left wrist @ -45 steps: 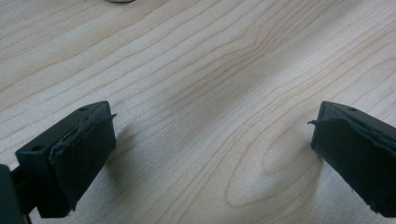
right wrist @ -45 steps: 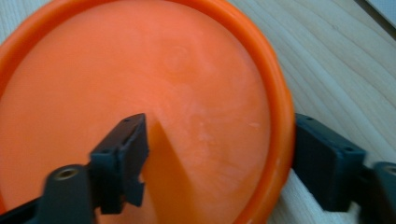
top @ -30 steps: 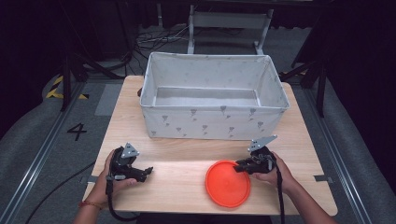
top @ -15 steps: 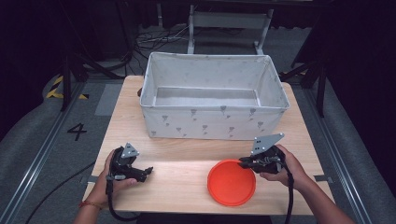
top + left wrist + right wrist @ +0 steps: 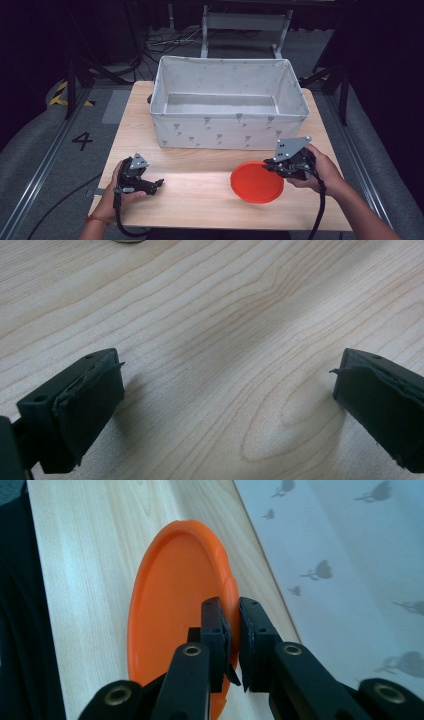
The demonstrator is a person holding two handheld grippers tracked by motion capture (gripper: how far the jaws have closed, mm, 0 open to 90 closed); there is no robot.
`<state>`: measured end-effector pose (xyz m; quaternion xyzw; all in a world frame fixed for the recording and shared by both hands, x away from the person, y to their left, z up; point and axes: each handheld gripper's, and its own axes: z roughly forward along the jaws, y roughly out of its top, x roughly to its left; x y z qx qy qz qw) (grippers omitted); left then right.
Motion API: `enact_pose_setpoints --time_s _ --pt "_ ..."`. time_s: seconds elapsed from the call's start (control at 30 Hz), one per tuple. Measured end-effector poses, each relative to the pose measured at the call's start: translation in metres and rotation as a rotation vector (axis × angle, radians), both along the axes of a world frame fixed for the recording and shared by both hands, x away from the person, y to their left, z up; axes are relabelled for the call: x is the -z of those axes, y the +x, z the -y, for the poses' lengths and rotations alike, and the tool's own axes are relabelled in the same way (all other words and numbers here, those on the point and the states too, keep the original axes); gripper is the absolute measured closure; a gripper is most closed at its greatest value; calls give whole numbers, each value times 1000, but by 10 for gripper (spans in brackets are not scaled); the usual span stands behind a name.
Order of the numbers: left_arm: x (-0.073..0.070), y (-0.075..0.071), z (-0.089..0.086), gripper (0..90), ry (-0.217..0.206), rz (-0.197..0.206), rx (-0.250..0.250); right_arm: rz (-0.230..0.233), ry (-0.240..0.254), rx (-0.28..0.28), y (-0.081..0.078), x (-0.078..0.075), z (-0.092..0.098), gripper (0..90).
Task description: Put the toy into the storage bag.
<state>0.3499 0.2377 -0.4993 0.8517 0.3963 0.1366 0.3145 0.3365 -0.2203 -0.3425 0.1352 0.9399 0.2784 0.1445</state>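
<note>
Round orange plastic plate (image 5: 257, 182) between right gripper (image 5: 270, 164) jaws, left of it; white fabric bin (image 5: 227, 129) beyond; left gripper (image 5: 156, 184) far left, on light wooden table (image 5: 200, 197).

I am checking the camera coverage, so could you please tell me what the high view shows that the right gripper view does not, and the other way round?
High view alone: the left claw resting on the table, both of the person's hands, and the open top and bare inside of the fabric bin.

Right gripper view alone: the right claw close up, its jaws pinching the rim of the orange plate.

Both: the orange plate, the wooden table and the bin's patterned wall.
</note>
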Motion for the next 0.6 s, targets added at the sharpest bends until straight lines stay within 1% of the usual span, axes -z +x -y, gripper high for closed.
enact_pose_setpoints --time_s 0.07,0.17,0.3,0.37,0.4,0.5,0.6 --pt "0 0 0 2 0 0 0 9 1 1 -1 -6 4 825" --pt "0 0 0 2 -1 1 0 14 6 5 -2 -18 12 825" --pt "0 0 0 2 0 0 0 15 29 7 0 -35 26 825" --pt "0 0 0 2 0 0 0 22 43 17 0 -44 34 825" --pt "0 0 0 2 0 0 0 22 43 17 0 -44 34 825" --pt "0 0 0 2 0 0 0 40 42 36 0 -59 44 825" --pt "0 0 0 2 0 0 0 56 40 50 1 -70 49 825"
